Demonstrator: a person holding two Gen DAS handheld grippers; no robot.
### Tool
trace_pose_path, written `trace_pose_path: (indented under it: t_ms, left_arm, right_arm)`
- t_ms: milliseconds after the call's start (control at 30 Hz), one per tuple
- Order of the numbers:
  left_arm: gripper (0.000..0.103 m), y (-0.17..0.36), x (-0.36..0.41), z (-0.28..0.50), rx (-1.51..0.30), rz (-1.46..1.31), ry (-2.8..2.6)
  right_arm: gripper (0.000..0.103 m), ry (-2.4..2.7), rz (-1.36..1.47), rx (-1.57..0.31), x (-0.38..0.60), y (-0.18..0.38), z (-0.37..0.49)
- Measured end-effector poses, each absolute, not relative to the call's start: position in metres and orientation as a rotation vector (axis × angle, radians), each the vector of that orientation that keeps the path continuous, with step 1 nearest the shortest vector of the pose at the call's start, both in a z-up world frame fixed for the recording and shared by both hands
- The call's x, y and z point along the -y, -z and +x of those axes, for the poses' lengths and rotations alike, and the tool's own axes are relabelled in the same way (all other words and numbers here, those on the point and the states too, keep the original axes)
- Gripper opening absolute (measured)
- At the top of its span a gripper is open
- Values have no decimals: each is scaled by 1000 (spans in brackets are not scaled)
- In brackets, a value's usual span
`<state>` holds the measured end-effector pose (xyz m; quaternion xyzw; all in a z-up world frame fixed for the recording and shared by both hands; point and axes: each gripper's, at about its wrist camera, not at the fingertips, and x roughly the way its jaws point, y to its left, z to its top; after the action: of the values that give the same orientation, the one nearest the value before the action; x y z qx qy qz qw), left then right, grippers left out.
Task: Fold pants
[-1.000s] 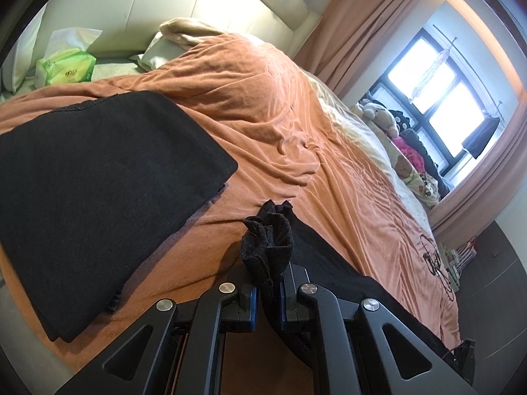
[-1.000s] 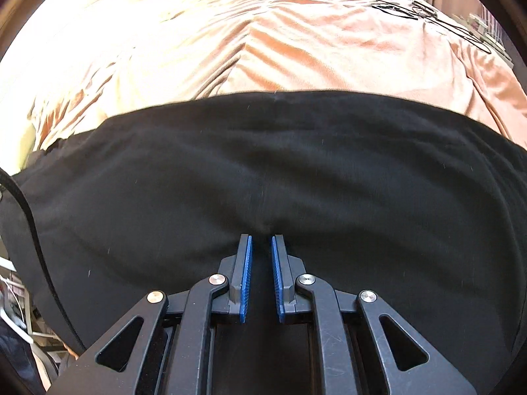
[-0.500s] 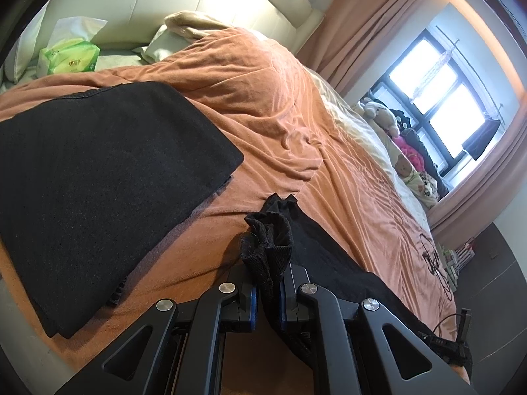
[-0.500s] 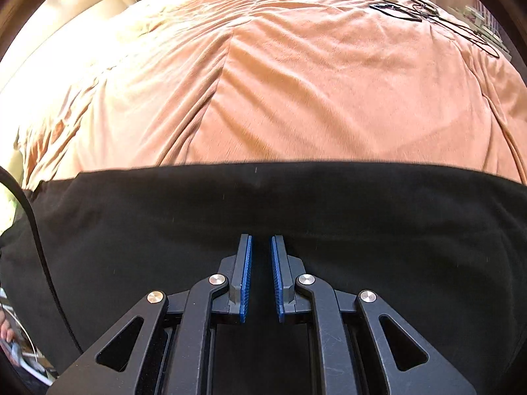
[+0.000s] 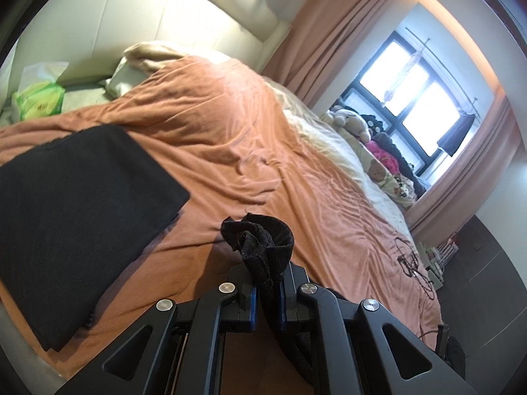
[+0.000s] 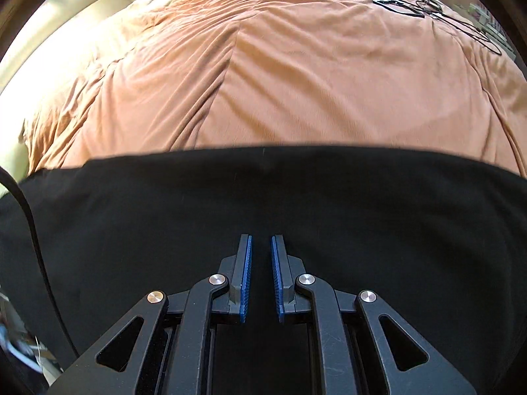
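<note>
Black pants (image 5: 266, 247) bunched in left claw (image 5: 265, 291), pads clamped on fabric; right claw (image 6: 261, 276) narrow, nothing visibly pinched, over pants on orange bedspread (image 6: 296, 75). Tissue pack (image 5: 38, 102) by headboard.

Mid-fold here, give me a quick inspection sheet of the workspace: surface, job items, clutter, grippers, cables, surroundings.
Surface: orange bedspread, wrinkled.
Job's things: black pants spread below the right gripper; bunched edge raised.
Clutter: folded black garment; green tissue pack; stuffed toys.
Grippers: left gripper shut on the pants edge; right gripper near shut, whether it holds cloth unclear.
Cables: black cable at left; thin wire on bedspread.
Surroundings: headboard, curtains, window.
</note>
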<state>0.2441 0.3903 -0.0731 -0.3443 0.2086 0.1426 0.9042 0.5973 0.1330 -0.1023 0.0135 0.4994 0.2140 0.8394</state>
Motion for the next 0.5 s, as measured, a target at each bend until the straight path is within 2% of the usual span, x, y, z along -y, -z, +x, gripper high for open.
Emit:
trace_pose_path:
  t_ms: [500]
  left_arm:
    - [10,-47,-326,281,-329,-552,-147]
  right_arm:
    - [9,-538,89,-1071,-98,110,492]
